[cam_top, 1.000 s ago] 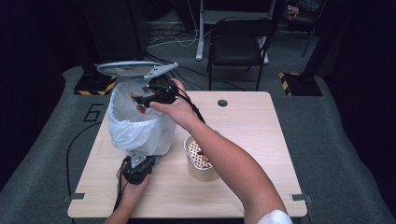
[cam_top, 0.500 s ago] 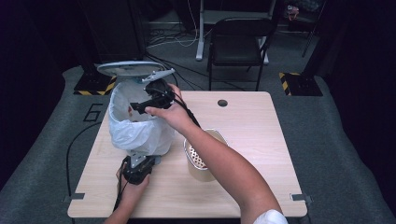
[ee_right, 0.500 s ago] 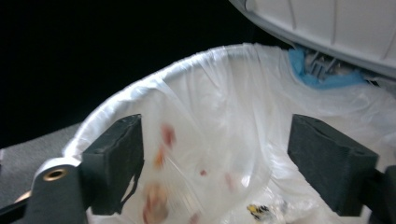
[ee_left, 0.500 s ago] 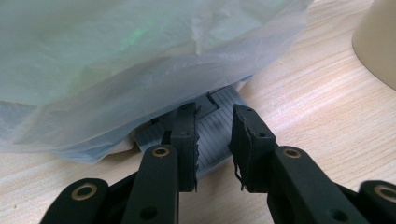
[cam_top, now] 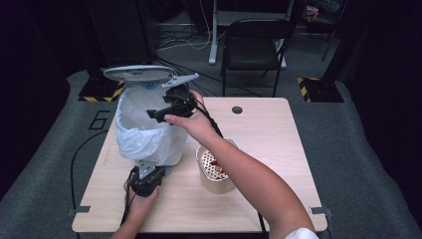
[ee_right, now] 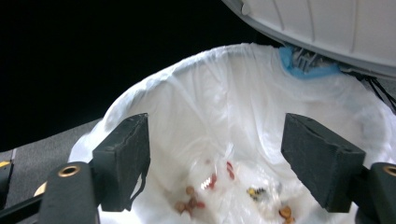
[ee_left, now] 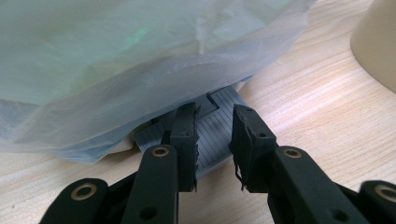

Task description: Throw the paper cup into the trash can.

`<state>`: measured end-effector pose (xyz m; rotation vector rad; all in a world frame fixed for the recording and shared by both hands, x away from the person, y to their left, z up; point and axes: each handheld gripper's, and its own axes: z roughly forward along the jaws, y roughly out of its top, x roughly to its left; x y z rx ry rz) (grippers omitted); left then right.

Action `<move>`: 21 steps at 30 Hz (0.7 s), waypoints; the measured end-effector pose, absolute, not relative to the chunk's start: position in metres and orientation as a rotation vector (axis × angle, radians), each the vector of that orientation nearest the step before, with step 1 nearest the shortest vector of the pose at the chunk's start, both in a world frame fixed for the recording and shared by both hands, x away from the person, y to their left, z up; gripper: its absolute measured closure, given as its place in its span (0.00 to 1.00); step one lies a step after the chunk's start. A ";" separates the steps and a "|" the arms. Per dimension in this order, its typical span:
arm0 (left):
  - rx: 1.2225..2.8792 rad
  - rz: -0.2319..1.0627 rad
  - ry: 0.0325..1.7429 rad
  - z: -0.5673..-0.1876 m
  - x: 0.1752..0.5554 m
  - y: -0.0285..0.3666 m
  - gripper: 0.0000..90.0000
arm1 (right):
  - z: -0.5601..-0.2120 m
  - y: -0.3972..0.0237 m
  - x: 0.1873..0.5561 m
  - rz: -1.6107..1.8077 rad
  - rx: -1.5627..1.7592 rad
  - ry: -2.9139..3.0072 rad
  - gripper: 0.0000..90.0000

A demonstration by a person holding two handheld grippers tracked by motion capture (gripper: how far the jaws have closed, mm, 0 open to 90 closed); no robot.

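Bin (cam_top: 144, 134): pedal bin lined with a white bag, at the left side of the table (cam_top: 278, 149); long axis upright, mouth facing up.
Lid (cam_top: 139, 73): swung up on the hinge at the far rim, hanging over the opening, near level.
Pedal (ee_left: 219, 130): ribbed grey plate sticking out from under the bag at the bin's near foot, pointing at the person.
Left gripper (ee_left: 212, 135): at the bin's foot, jaws drawn narrow on the pedal, pressing it down to keep the lid up.
Right gripper (ee_right: 215, 158): over the bin mouth, jaws just opened wide then eased in a little, nothing between them.
Bag contents (ee_right: 219, 196): small red and brown scraps at the bottom.
Strainer cup (cam_top: 215, 172): beige cup with a perforated insert, red bits in it, just right of the bin, apart from it.
Risk 1: left gripper slips off the pedal, so the lid drops on the right gripper.
Risk 2: right jaw catches the bag rim on the way out, dragging the liner off or tipping the bin.
Risk 3: forearm passes right over the strainer cup, could knock it.
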<state>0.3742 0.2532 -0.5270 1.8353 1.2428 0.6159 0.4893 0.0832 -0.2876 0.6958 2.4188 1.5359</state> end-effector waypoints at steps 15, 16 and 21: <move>1.708 0.454 1.297 -0.501 0.369 0.264 0.54 | -0.285 -0.009 0.466 1.434 0.738 2.322 0.28; 1.802 0.510 1.213 -0.498 0.371 0.272 0.53 | -0.285 -0.015 0.466 1.428 0.741 2.313 0.28; 1.819 0.466 1.224 -0.492 0.368 0.278 0.52 | -0.291 -0.040 0.463 1.395 0.753 2.270 0.28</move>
